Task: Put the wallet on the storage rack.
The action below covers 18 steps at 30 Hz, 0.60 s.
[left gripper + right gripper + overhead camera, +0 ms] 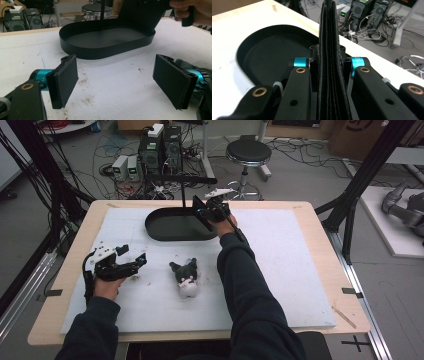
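A black oval tray [170, 227] with a thin upright rod [183, 195] and a crossbar lies at the back of the white mat [280, 270]. My right gripper [202, 212] is at the tray's right end. Its jaws are pressed together across the tray's end wall [312, 40], with the tray's inside to one side and the table to the other. A small black and white plush toy [186, 278] lies on the mat in front of the tray. My left gripper [134, 261] rests open on the mat left of the toy, its pads [63, 80] wide apart with nothing between them.
The mat covers a wooden table [320, 220]. Behind the table stand a round stool [248, 153], computer cases [160, 147] and loose cables on the floor. Black frame posts [370, 165] rise at the table's right.
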### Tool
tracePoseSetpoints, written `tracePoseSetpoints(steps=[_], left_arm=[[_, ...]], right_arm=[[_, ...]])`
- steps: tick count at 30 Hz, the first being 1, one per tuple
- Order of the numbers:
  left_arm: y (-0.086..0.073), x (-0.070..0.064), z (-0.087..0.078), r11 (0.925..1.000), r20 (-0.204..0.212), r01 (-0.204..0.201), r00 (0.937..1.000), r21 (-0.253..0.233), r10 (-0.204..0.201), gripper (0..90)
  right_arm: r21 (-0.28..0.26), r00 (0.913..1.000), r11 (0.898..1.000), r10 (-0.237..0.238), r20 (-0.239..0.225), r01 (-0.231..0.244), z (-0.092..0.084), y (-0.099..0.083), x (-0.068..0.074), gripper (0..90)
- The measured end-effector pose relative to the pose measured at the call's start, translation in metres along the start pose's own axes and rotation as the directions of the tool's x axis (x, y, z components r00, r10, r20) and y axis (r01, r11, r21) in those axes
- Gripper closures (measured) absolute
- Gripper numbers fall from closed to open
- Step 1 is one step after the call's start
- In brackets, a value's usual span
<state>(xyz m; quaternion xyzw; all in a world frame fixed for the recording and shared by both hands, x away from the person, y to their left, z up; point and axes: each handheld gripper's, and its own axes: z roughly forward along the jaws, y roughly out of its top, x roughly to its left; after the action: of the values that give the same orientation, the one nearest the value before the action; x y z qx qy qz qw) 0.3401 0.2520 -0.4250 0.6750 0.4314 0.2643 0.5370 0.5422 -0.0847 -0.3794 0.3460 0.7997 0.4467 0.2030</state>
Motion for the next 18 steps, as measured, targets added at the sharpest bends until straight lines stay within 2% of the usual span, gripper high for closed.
tracePoseSetpoints(steps=[1,3,4,8,9,10,11,14,16,17,18], left_arm=[[0.000,0.000,0.000,1.0000,-0.001,0.004,1.0000,-0.001,-0.004,20.1],[0.000,0.001,0.000,1.0000,-0.001,0.007,1.0000,-0.005,-0.007,20.1],[0.000,0.001,0.000,1.0000,-0.001,0.007,1.0000,-0.005,-0.007,20.1],[0.000,0.001,0.000,1.0000,-0.002,0.007,1.0000,-0.006,-0.007,20.1],[0.000,0.001,0.000,1.0000,-0.001,0.006,1.0000,-0.005,-0.006,20.1],[0.000,0.001,0.000,1.0000,-0.001,0.006,1.0000,-0.005,-0.006,20.2],[0.000,0.001,0.000,0.9999,-0.002,0.008,1.0000,-0.006,-0.008,20.2],[0.000,0.001,0.000,1.0000,0.000,0.008,1.0000,-0.005,-0.008,20.2],[0.000,0.001,0.000,0.9999,0.000,0.010,0.9999,-0.005,-0.010,20.2],[0.000,0.001,0.000,0.9999,0.000,0.009,1.0000,-0.003,-0.009,20.2],[0.000,0.001,0.000,0.9999,0.000,0.009,1.0000,-0.003,-0.009,20.2]], right_arm=[[0.000,1.0000,1.000,0.000,0.000,0.000,0.000,0.000,0.000,77.6],[0.011,0.9982,0.998,0.060,-0.009,-0.060,0.008,-0.007,-0.004,77.6],[0.016,0.9971,0.997,0.075,-0.013,-0.074,0.011,-0.008,-0.004,77.6],[0.020,0.9955,0.996,0.091,-0.028,-0.090,0.016,-0.011,-0.002,77.5],[0.013,0.9936,0.995,0.103,-0.047,-0.102,0.019,-0.012,0.001,77.5],[0.013,0.9936,0.995,0.103,-0.047,-0.102,0.019,-0.012,0.001,77.5],[0.007,0.9897,0.992,0.123,-0.073,-0.123,0.023,-0.013,0.002,77.4],[0.021,0.9869,0.990,0.143,-0.076,-0.141,0.026,-0.016,0.002,77.3],[0.033,0.9861,0.988,0.154,-0.061,-0.153,0.027,-0.018,0.000,76.8],[0.035,0.9861,0.986,0.163,-0.035,-0.161,0.025,-0.018,-0.003,72.7],[0.035,0.9861,0.986,0.163,-0.035,-0.161,0.025,-0.018,-0.003,72.7]])
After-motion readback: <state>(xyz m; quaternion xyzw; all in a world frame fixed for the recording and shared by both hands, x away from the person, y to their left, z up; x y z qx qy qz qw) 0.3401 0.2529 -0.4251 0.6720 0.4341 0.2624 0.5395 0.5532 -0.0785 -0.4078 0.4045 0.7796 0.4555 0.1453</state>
